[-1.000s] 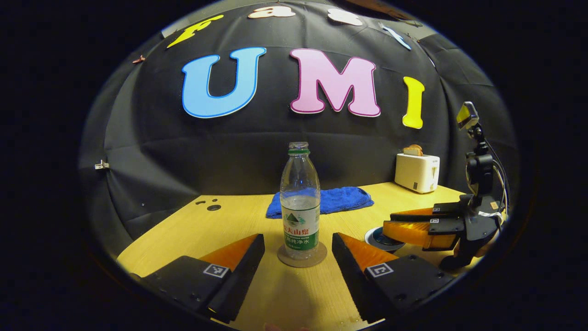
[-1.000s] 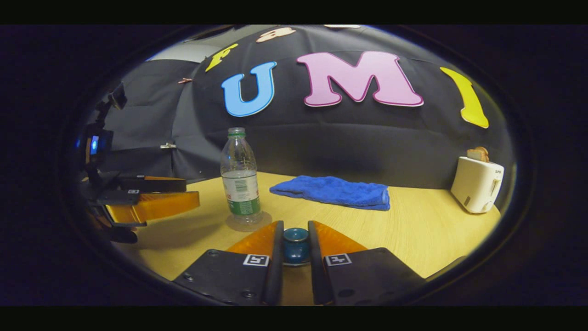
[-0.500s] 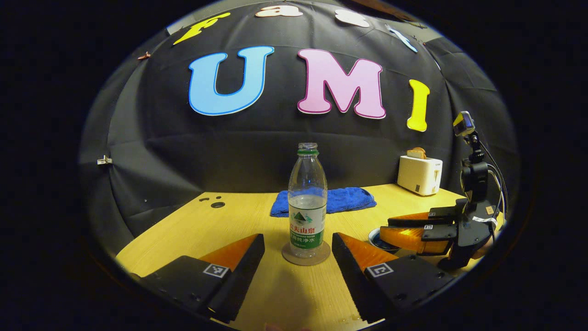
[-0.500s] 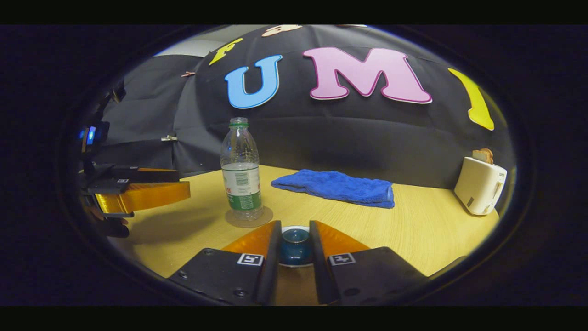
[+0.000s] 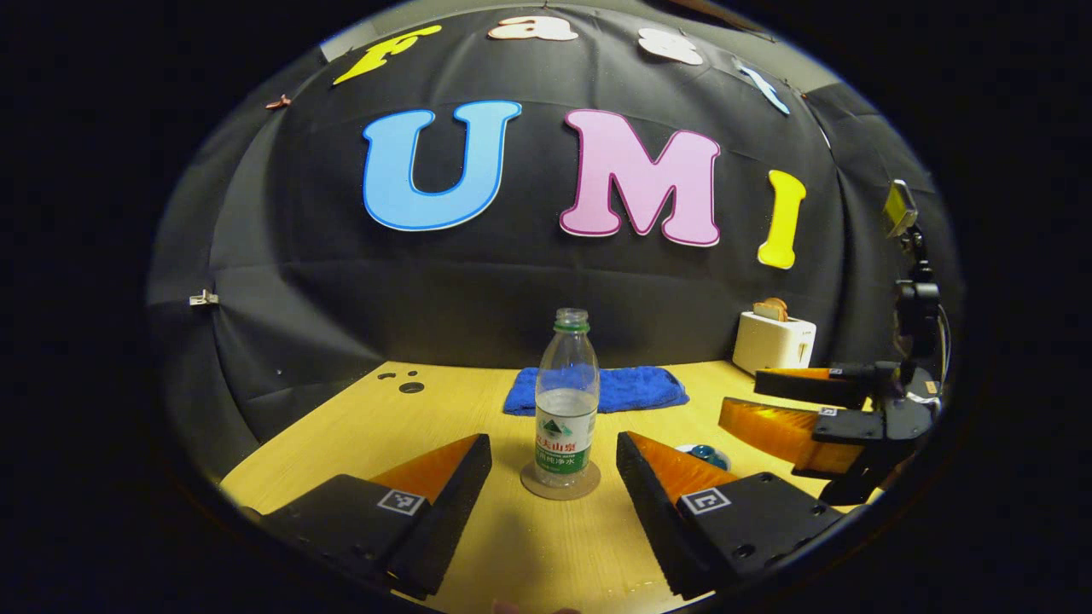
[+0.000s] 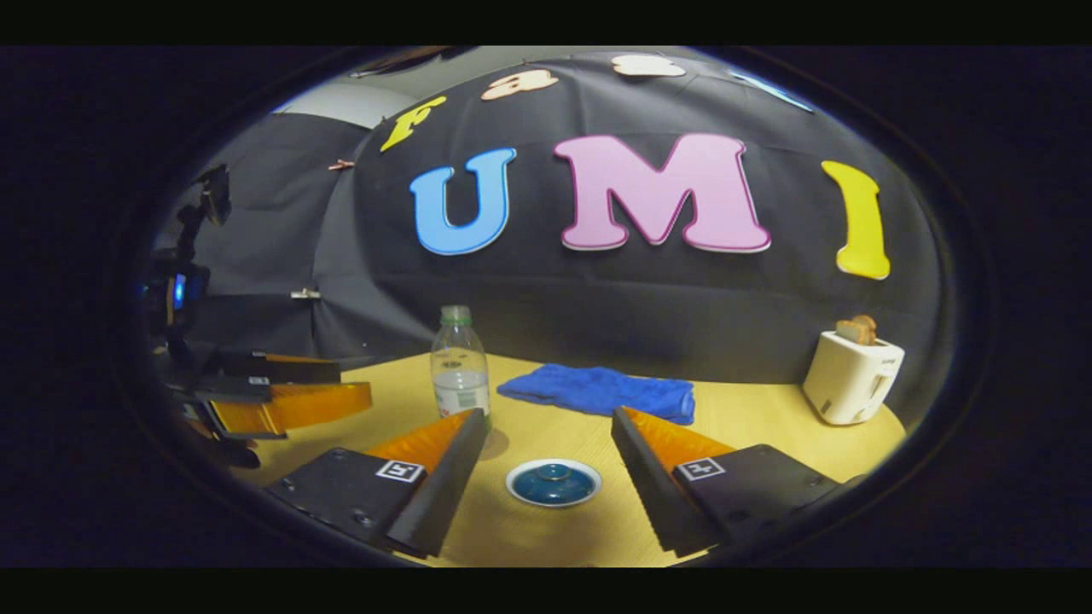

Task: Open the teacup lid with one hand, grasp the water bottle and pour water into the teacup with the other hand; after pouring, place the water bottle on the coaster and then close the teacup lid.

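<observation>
A clear water bottle (image 5: 566,401) with a green label stands upright on a round coaster (image 5: 560,483). My left gripper (image 5: 554,448) is open, its fingers on either side of the bottle and short of it, touching nothing. The white-rimmed teacup (image 6: 553,483) sits on the table with its blue lid (image 6: 553,476) on top. My right gripper (image 6: 548,415) is open above and just behind it, clear of the lid. The right gripper (image 5: 810,409) also appears at the right of the left gripper view, above the blue lid (image 5: 704,454). The bottle (image 6: 459,368) stands left of the cup.
A folded blue towel (image 6: 597,390) lies at the back of the wooden table (image 6: 768,426). A white toaster (image 6: 853,375) with toast stands at the back right. The left gripper (image 6: 281,388) hovers at the table's left side. Black cloth closes the back.
My right gripper has opened, let go of the lid's knob and drawn back from the cup. My left gripper has pulled back from the bottle, which stays on the coaster.
</observation>
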Demonstrator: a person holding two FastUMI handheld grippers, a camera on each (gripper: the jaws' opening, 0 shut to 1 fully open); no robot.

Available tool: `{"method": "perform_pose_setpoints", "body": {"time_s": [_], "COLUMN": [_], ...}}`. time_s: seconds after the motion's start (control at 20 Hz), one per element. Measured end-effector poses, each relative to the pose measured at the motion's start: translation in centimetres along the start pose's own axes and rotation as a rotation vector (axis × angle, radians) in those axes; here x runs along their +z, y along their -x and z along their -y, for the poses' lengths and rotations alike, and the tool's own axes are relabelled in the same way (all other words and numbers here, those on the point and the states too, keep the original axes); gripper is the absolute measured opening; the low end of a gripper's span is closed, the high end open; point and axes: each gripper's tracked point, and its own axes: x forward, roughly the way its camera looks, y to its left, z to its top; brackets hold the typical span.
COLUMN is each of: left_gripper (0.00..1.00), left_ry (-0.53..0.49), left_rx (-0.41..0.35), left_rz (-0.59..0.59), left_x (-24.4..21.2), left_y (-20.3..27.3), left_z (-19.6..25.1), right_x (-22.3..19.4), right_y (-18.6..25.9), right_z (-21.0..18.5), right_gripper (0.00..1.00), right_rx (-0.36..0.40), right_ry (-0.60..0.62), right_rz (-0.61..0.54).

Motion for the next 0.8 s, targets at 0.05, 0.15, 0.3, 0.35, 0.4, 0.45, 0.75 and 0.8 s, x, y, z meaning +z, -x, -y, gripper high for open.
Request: {"method": "perform_pose_setpoints", "body": {"time_s": [0.05,0.15,0.3,0.35,0.4,0.45,0.75,0.8], "left_gripper": [0.93,0.93,0.93,0.93,0.93,0.93,0.92,0.92], "left_ry": [0.008,0.025,0.048,0.047,0.040,0.031,0.029,0.029], "left_rx": [0.002,0.002,-0.008,-0.009,-0.003,0.004,0.014,0.009], "left_rz": [-0.001,0.000,0.006,0.012,0.019,0.027,0.049,0.052], "left_x": [0.8,2.7,6.3,7.5,8.6,9.9,14.4,14.9], "left_y": [0.5,1.4,2.9,3.4,4.0,4.5,7.3,7.7], "left_z": [0.1,0.4,0.4,0.2,-0.2,-0.8,-2.7,-2.9], "right_x": [1.5,4.4,8.6,10.2,11.6,12.7,18.3,19.1], "right_y": [1.0,2.7,5.0,5.8,6.4,7.1,10.2,10.7], "right_z": [-0.3,-0.9,-1.8,-2.1,-2.3,-2.1,-1.2,-1.0], "right_gripper": [0.94,0.96,0.96,0.96,0.95,0.95,0.95,0.95], "right_rx": [-0.009,-0.032,-0.083,-0.095,-0.106,-0.123,-0.190,-0.206], "right_ry": [-0.011,-0.038,-0.108,-0.115,-0.105,-0.083,-0.042,-0.031], "right_rz": [0.005,0.009,0.010,0.017,0.023,0.027,0.059,0.064]}}
